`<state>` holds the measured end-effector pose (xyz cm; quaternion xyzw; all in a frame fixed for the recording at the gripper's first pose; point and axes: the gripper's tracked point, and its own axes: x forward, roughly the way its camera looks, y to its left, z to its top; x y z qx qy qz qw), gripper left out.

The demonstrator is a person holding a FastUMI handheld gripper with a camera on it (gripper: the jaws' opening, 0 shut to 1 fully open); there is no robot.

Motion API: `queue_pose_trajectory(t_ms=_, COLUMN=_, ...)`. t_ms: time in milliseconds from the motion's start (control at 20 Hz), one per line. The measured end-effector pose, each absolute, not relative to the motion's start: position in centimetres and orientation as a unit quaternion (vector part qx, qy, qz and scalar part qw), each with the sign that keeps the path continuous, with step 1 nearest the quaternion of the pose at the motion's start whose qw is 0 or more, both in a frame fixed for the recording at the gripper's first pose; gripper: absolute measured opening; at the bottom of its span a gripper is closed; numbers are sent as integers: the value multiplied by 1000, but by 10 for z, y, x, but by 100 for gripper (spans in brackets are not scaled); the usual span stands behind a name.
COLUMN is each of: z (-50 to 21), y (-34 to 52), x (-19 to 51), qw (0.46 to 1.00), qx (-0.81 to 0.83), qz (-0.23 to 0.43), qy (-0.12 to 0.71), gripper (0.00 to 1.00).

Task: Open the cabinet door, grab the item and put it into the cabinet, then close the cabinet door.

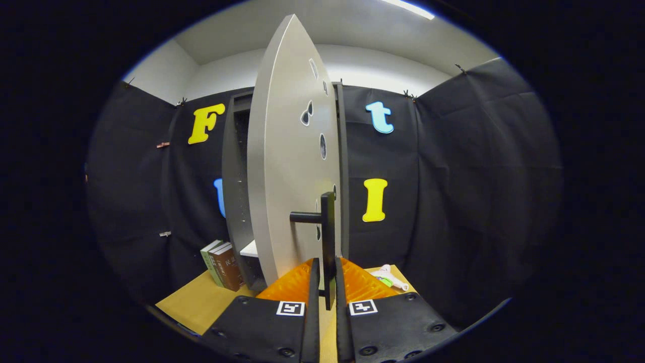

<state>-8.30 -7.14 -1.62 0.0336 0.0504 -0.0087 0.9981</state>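
Gripper view, cabinet door part-open. The tool [327,282] is closed narrow on the lower end of the door handle [328,237], a dark vertical bar that runs down between the two fingers [302,287]; both fingers appear to press its sides, one on each side. A short dark stub joins the bar to the door face, approx. at mid-bar.

The cabinet door [287,166] is a pale grey panel seen nearly edge-on, swung out toward the tool; several small dark cut-outs or marks sit on its face, upper right and just above the handle. Behind it stands the cabinet [236,166], dark grey, upright at the back of the worktop [201,302], its opening showing to the left of the door. Inside, a light shelf [250,249] is visible low down; contents cannot be made out.

The item [390,276], a small pale object w/ a green part, lies on the worktop to the right of the fingers, near the worktop's right edge, beside the cabinet's base and apart from the tool. Its exact type cannot be told.

Two books [221,264] stand upright, slightly tilted, on the worktop just left of the cabinet, toward the back left corner; one has a brown spine, the other a greenish one. The worktop surface is tan/yellowish. A ceiling light strip [408,7] shows overhead.
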Motion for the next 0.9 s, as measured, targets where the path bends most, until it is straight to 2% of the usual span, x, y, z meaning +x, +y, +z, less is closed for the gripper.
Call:
queue_pose_trajectory(t_ms=150, z=-13, y=-101, x=-90, qw=998, qx=26, qz=-33, qy=50, gripper=12)
queue_pose_trajectory(t_ms=650, z=-7, y=-132, x=-106, qw=996, qx=-17, qz=-83, qy=29, gripper=12)
queue_pose_trajectory(t_ms=800, z=1, y=-130, x=-115, qw=995, qx=-45, qz=-92, qy=16, gripper=22)
queue_pose_trajectory(t_ms=900, z=5, y=-123, x=-128, qw=996, qx=-52, qz=-77, qy=8, gripper=47)
